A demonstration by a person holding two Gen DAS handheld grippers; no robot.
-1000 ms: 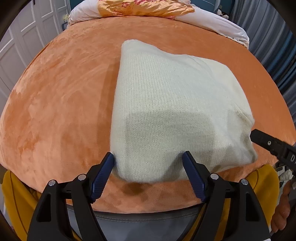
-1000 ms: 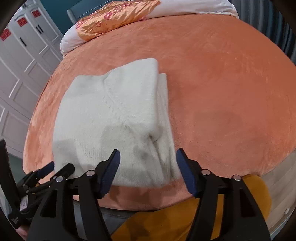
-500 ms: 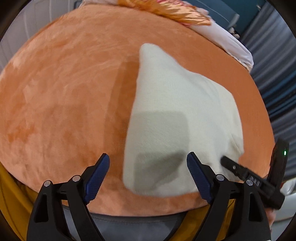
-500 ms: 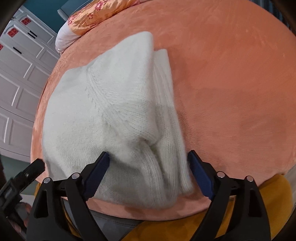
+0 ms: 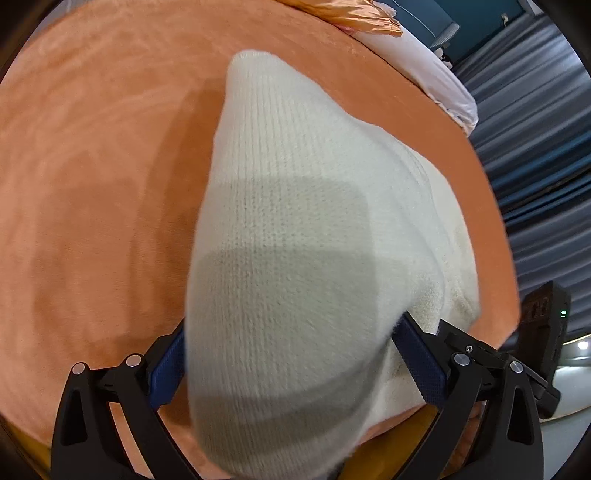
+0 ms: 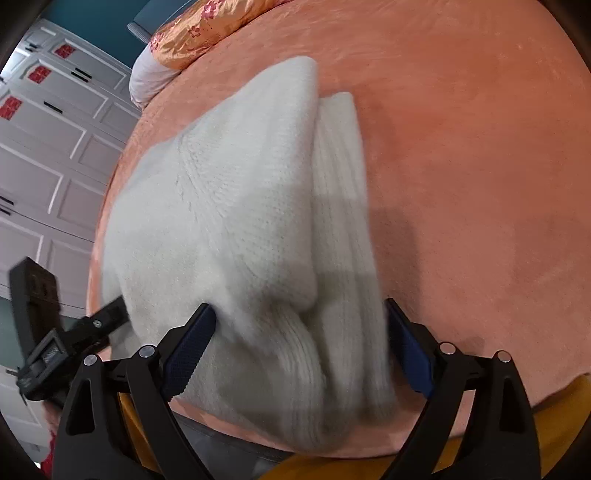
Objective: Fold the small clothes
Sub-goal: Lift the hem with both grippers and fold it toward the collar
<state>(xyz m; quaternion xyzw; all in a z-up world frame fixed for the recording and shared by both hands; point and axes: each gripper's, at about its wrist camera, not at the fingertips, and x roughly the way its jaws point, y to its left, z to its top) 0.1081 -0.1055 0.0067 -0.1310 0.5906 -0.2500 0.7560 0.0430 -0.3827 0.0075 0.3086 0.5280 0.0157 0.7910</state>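
Note:
A folded cream knitted sweater [image 5: 295,229] lies on the orange bed cover [image 5: 92,166]. My left gripper [image 5: 291,354] is open, with its blue pads either side of the sweater's near left edge. The sweater also shows in the right wrist view [image 6: 240,221], with a folded sleeve along its right side. My right gripper [image 6: 299,343] is open, its pads straddling the near right edge. The cloth fills the gap between both pairs of fingers and hides the bed's front edge there.
An orange floral pillow [image 6: 192,33] and white bedding [image 5: 424,66] lie at the bed's far end. White wardrobe doors [image 6: 44,147] stand on the left, dark curtains [image 5: 535,147] on the right. The other gripper shows at each view's side [image 5: 543,325].
Both grippers have moved forward and down onto the sweater's near edge. The cloth now sits between the fingers of each. The jaws stay wide.

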